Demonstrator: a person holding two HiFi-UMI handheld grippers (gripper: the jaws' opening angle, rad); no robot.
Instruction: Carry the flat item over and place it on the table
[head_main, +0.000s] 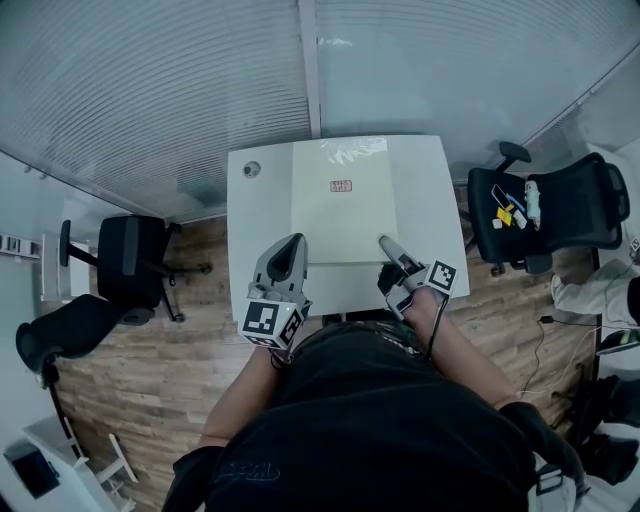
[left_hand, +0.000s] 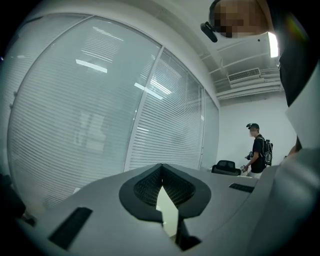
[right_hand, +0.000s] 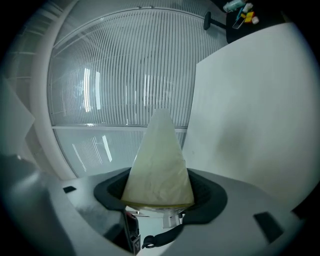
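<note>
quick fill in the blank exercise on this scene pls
1. The small mark near the far edge of the flat item is ___.
2. A round object sits at the table's far ___ corner.
3. The chair with small things on its seat is ___.

Missing words: red; left; black

I see bright, even, cool indoor light. A ceiling lamp (left_hand: 272, 44) glares in the left gripper view, with streaks reflected on the blinds (left_hand: 165, 135). All views curve and darken at the edges.
</note>
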